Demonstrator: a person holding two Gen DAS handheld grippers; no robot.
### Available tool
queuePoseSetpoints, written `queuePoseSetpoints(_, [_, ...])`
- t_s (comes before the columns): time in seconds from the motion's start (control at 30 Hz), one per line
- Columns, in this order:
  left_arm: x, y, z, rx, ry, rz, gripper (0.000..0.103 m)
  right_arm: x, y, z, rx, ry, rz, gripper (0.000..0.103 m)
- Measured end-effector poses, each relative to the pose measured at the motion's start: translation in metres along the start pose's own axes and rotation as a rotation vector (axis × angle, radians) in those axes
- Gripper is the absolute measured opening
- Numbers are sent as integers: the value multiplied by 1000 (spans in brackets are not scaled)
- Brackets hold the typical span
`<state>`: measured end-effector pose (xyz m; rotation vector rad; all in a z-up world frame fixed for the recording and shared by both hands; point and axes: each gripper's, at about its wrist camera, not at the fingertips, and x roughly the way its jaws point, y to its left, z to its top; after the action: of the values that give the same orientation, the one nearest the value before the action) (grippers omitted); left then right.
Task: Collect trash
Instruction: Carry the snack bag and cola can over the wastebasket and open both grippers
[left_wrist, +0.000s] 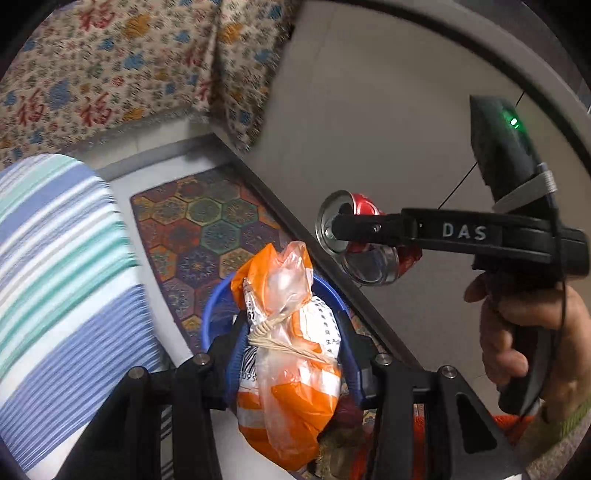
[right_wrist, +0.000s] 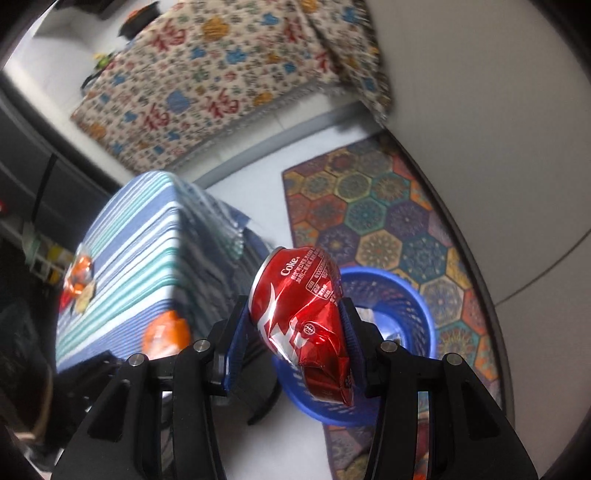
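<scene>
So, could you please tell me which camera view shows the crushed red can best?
The right wrist view: the crushed red can fills its centre, label facing the camera. The left wrist view shows only its silver ends behind a black finger.

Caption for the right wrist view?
Right gripper clamps a crushed red Coke can above the blue basket.

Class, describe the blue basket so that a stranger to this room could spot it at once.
Find the colourful hexagon-patterned rug on the pale floor beside the striped-cloth table. At the rug's near edge stands the round blue plastic basket. It is the only solid blue, lattice-walled tub there, just behind the crushed red can.
</scene>
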<state>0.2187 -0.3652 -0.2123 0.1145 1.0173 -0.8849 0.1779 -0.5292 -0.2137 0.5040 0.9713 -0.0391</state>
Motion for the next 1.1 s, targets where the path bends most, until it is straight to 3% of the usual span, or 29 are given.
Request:
queuePoseSetpoints(0.47, [68, -16, 8, 39, 49, 28, 48, 24, -42, 7, 101, 11, -26, 53])
queuePoseSetpoints(0.6, [85, -14, 10, 44, 45, 39, 64, 21, -51, 10, 134, -16, -24, 67])
queuePoseSetpoints(0.77, [90, -5, 13, -7, 22, 38, 65, 5, -55, 13, 147, -59, -35, 80])
queuePoseSetpoints(0.93, [51, -3, 14, -35, -45, 49, 65, -20, -43, 17, 96, -140, -118, 94])
queuePoseSetpoints(1.1, [-30, -4, -3, -44, -132, 33, 70, -42, -2, 14, -24, -217, -175, 96])
